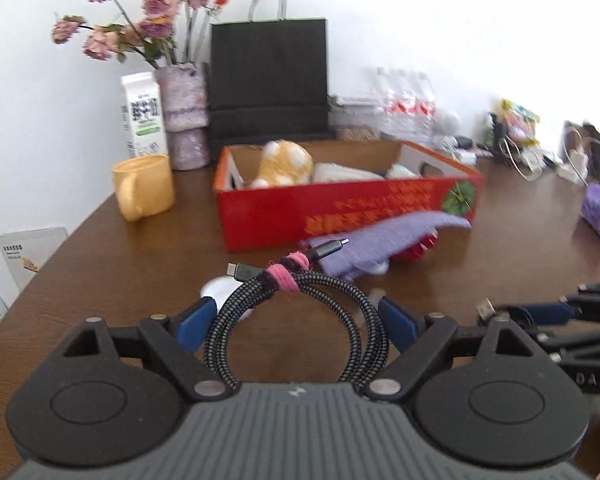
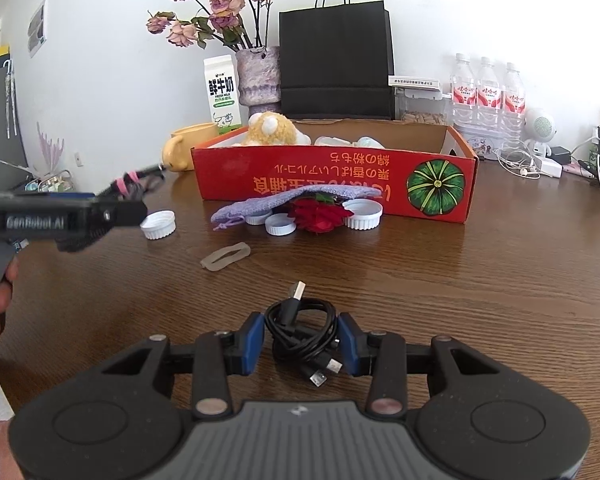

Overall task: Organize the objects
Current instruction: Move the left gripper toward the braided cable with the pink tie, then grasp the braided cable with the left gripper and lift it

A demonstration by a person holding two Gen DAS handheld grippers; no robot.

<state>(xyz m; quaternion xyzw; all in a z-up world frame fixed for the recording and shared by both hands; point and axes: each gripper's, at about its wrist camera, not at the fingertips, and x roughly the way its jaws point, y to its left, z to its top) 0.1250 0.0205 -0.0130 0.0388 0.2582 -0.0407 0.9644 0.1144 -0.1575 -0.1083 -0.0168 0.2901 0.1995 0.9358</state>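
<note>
A braided black-and-grey cable coil with a pink tie spans my left gripper, whose blue pads touch both of its sides; in the right wrist view that gripper hangs above the table with the cable sticking out. My right gripper is shut on a bundled black USB cable low over the wooden table. Behind stands a red cardboard box holding a yellow plush toy and white items. Against the front of the red cardboard box lie a purple pouch and a red rose.
White caps and a translucent band lie on the table. A yellow mug, milk carton, flower vase, black paper bag and water bottles line the back. Chargers and cords clutter the far right.
</note>
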